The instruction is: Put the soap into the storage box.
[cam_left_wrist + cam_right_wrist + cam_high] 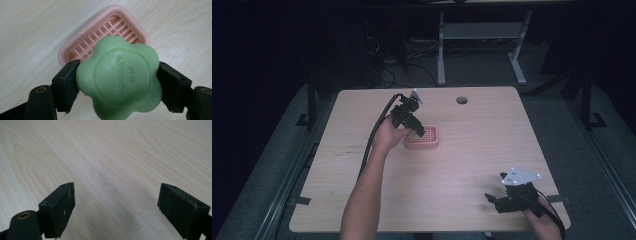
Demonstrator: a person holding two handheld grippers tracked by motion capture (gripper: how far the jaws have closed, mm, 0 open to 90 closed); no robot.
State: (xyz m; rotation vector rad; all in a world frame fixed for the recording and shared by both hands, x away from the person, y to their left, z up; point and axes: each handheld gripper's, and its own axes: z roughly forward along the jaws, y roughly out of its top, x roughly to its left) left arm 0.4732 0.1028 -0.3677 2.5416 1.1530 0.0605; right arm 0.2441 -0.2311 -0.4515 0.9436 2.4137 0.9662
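**Soap held over its dish**

On the desk [437,165], we see the pink soap dish [75,47] at centre. Our left gripper [117,82] clenches the green soap [120,80] just above it; the soap looks stiff and slippery, best pinched across its lobed sides. Our right gripper [116,210], near right, hangs released.

Much of the pink soap dish [105,27] is hidden behind the green soap [120,77], whose lower edge is cut off by the frame. The lettering embossed on the soap cannot be read with certainty.
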